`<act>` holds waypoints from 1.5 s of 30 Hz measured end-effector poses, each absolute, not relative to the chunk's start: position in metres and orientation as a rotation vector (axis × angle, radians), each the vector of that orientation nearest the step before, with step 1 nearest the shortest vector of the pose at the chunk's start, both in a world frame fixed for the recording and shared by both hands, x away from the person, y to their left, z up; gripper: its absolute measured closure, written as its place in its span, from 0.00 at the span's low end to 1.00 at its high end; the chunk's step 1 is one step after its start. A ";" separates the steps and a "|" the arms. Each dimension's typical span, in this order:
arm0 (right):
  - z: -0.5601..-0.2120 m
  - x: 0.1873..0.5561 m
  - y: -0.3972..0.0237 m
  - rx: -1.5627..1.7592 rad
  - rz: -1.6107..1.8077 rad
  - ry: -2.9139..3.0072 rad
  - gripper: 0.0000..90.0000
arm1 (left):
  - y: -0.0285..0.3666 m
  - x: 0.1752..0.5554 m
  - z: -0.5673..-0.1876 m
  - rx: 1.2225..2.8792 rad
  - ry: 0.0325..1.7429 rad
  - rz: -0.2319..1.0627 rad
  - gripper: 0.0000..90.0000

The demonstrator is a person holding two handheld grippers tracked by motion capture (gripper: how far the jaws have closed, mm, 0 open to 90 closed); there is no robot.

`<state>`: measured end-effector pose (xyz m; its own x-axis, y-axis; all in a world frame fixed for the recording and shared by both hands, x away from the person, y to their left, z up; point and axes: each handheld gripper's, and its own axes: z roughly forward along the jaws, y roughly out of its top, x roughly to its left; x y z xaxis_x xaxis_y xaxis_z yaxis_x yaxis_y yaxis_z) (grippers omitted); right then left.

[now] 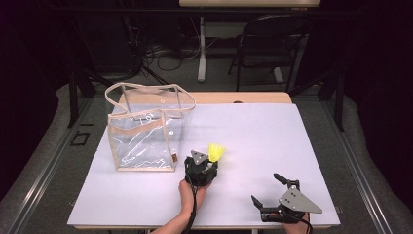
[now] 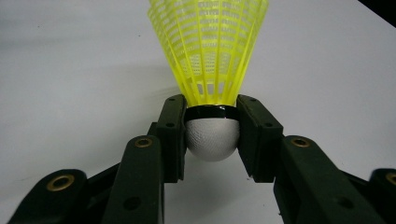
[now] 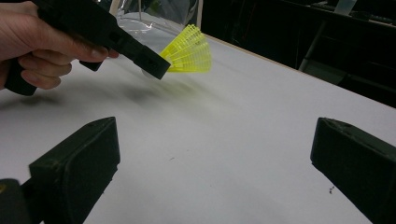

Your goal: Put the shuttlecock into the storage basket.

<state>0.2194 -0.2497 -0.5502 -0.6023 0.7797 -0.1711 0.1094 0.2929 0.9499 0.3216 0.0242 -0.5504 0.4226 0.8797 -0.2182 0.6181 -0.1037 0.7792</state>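
From the high view, we hold the yellow plastic mesh shuttlecock [image 1: 215, 151] in our left gripper [image 1: 207, 163], just beside the near right corner of the clear plastic tote bag with beige trim [image 1: 143, 129], which stands open-topped on the white worktop [image 1: 253, 141]. Our right gripper [image 1: 272, 192] rests well to the right of the bag, near the worktop's front edge, its jaws spread wide and empty.

In the left gripper view, our two black jaws clamp the shuttlecock's [image 2: 208, 60] white rounded cork base from both sides, right under the black band, with the skirt pointing away.

In the right gripper view, the left gripper [image 3: 149, 63] carries the shuttlecock [image 3: 189, 51] above the worktop, just in front of the bag.

To do this step well, we judge we should lift clear over the bag's rim, keep the squeeze on the cork rather than the flimsy skirt, and release only once inside.
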 end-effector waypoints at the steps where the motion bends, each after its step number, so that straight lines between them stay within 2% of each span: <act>1: -0.550 0.219 -0.250 0.794 1.340 1.923 0.01 | 0.024 0.321 -0.550 1.812 1.286 0.382 0.72; 45: -0.551 0.220 -0.249 0.792 1.339 1.931 0.01 | 0.040 0.330 -0.507 1.809 1.168 0.420 0.72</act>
<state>0.2198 -0.2490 -0.5509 -0.6064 0.7768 -0.1698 0.1134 0.2959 0.9485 0.3296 0.0397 -0.5067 0.4931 0.8507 -0.1823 0.5398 -0.1348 0.8309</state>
